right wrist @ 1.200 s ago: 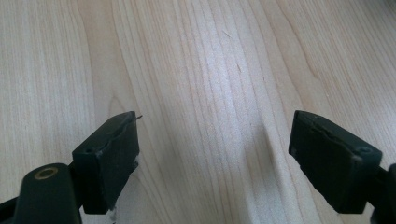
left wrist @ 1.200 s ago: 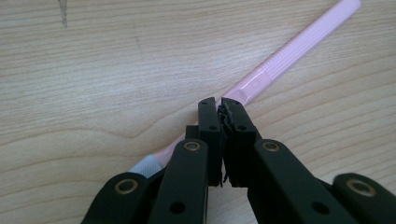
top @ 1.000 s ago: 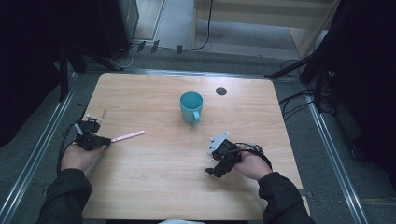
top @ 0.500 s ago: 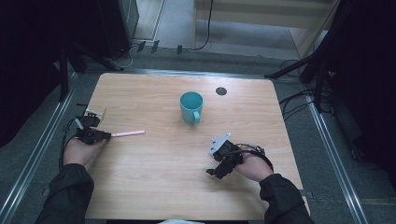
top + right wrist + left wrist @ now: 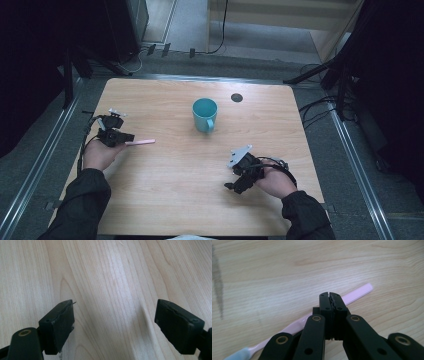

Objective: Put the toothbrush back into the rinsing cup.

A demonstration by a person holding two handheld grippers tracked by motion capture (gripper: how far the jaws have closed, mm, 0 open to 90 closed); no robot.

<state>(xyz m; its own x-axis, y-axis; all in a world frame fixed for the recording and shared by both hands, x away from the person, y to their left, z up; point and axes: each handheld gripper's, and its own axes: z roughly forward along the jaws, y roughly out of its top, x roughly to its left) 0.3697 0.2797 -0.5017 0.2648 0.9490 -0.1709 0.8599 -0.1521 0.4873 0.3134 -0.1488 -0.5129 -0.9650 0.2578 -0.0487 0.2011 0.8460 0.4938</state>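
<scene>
A pink toothbrush [image 5: 142, 142] lies on the wooden table [image 5: 175, 200] at the left. My left gripper [image 5: 129, 137] is at its near end, jaws pointing right. In the left gripper view that gripper [image 5: 329, 293] is shut, pads pressed flat together. It has just closed the last bit with nothing between the pads. The toothbrush [image 5: 357, 293] runs crosswise behind the jaws, its pale blue bristle head at lower left. My right gripper [image 5: 232, 189] rests at the table's front right, and its jaws [image 5: 115, 317] stand open over bare wood.
A teal mug [image 5: 205, 114] stands upright near the table's middle back, handle toward me. A dark round cable hole [image 5: 236, 97] lies behind it to the right. Metal rails run along the floor on both sides of the table.
My left hand has moved toward the far right along the toothbrush. The toothbrush has turned slightly, more level across the view. The right hand has stayed put.
</scene>
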